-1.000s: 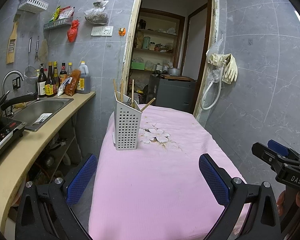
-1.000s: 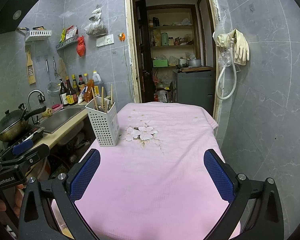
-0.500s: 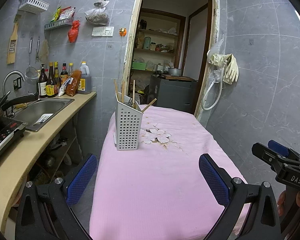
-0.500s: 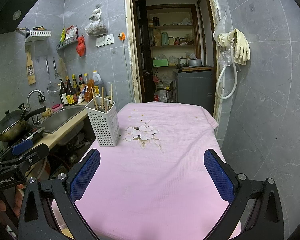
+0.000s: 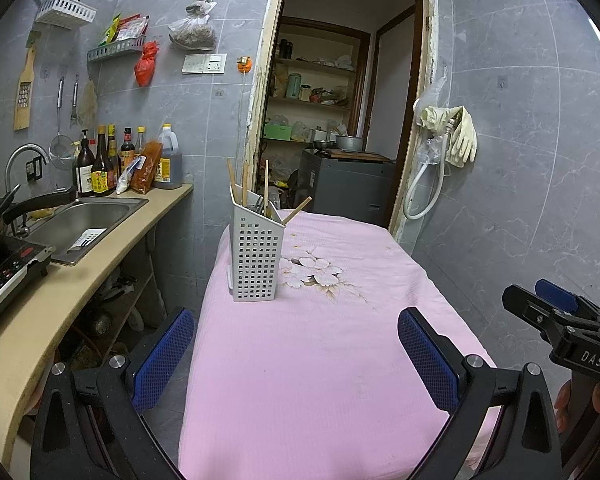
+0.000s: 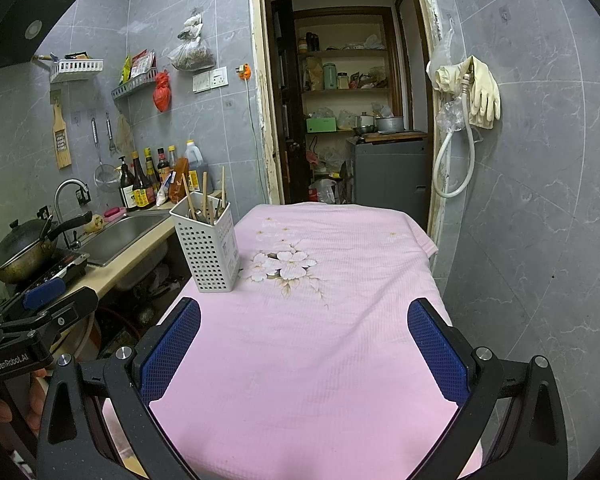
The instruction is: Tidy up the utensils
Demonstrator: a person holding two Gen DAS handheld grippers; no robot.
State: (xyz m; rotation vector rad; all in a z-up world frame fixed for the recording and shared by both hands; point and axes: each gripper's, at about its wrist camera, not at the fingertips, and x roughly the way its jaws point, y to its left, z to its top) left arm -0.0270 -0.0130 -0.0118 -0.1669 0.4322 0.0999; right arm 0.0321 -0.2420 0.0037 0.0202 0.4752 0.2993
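Note:
A white perforated utensil holder (image 5: 256, 258) stands upright on the pink tablecloth (image 5: 320, 360) near the table's left edge. Several wooden chopsticks (image 5: 244, 184) and metal utensils stick out of it. It also shows in the right wrist view (image 6: 208, 246), with chopsticks (image 6: 204, 196) in it. My left gripper (image 5: 296, 356) is open and empty, held above the near end of the table. My right gripper (image 6: 304, 348) is open and empty, also over the near end. Both are well short of the holder.
A counter (image 5: 80, 280) with a steel sink (image 5: 80, 220), sauce bottles (image 5: 100, 164) and a stove runs along the left, close to the table. A wok (image 6: 24, 252) sits on the stove. A grey tiled wall stands right; an open doorway (image 6: 348, 120) lies beyond the table.
The left wrist view has shifted very slightly, so the holder sits a touch further right. The right gripper has not moved. Both stay open.

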